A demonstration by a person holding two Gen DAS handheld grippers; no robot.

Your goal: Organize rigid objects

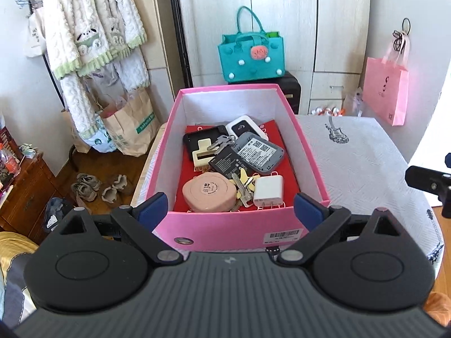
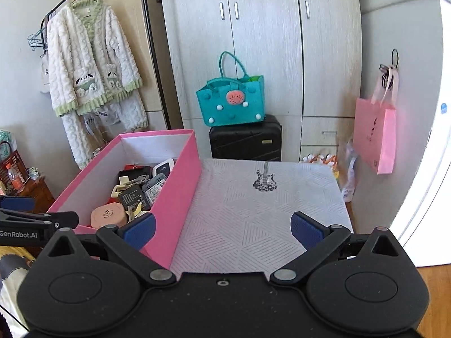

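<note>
A pink box (image 1: pixel 234 229) stands on a table with a white patterned cloth (image 1: pixel 352 163). Inside lie a pink round case (image 1: pixel 208 194), a white charger (image 1: pixel 268 191), keys (image 1: pixel 242 187), a black battery (image 1: pixel 227 162), a grey router (image 1: pixel 259 152), a white device (image 1: pixel 243 126), a cream clip (image 1: pixel 201 155) and a black case (image 1: pixel 203 138). My left gripper (image 1: pixel 231 211) is open and empty at the box's near wall. My right gripper (image 2: pixel 222 229) is open and empty over the cloth (image 2: pixel 253 211), right of the box (image 2: pixel 174 197).
A teal felt bag (image 1: pixel 251 56) sits on a black suitcase (image 2: pixel 245 140) before a wardrobe (image 2: pixel 267 42). A pink bag (image 1: pixel 386 90) hangs on the right wall. Robes (image 1: pixel 93 28), paper bags (image 1: pixel 132 124) and shoes (image 1: pixel 87 186) are at left.
</note>
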